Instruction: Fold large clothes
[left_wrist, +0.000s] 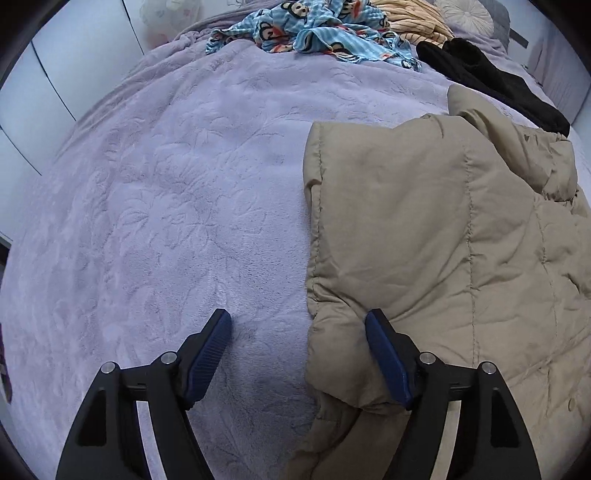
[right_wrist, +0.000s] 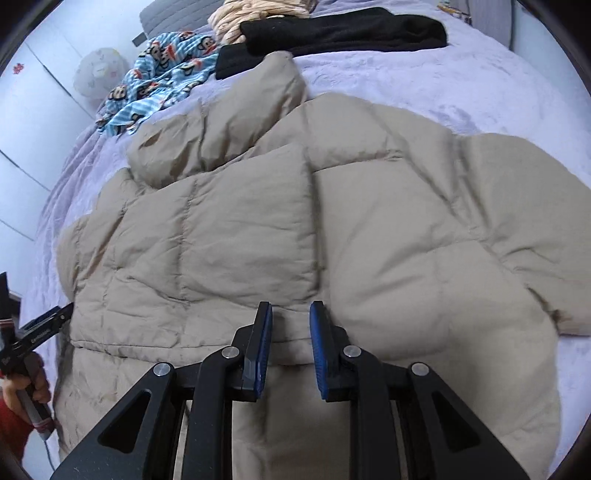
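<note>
- A beige quilted puffer jacket (right_wrist: 332, 229) lies spread over a bed covered in a lilac embossed plush blanket (left_wrist: 166, 192).
- In the right wrist view, one sleeve (right_wrist: 236, 218) is folded across the jacket's body, while the other sleeve (right_wrist: 528, 206) reaches out over the blanket on the right.
- The jacket's collar (right_wrist: 266, 88) stands up at the far end, near a folded black garment (right_wrist: 332, 33).
- The left tongs (left_wrist: 297, 354) are wide apart. One blue-padded finger (left_wrist: 384, 362) sits over the jacket's near edge, and the other is above bare blanket; nothing is gripped between them.
- The right tongs (right_wrist: 291, 339) hover low over the jacket's middle, above the lower edge of the folded sleeve. A narrow gap separates the blue pads (right_wrist: 319, 339); no fabric is pinched between them.
- At the left edge of the right wrist view, the person's hand (right_wrist: 29, 384) holds the left tool's handle just beside the jacket's side.
- At the head of the bed there is a crumpled blue garment with a cartoon monkey print (left_wrist: 321, 33), beside it a cream striped fleece piece (left_wrist: 413, 18), and the black garment lies next to both.
- A round pale cushion (left_wrist: 467, 14) rests at the far corner.
- White cabinet doors (left_wrist: 40, 92) run along the left of the bed.
</note>
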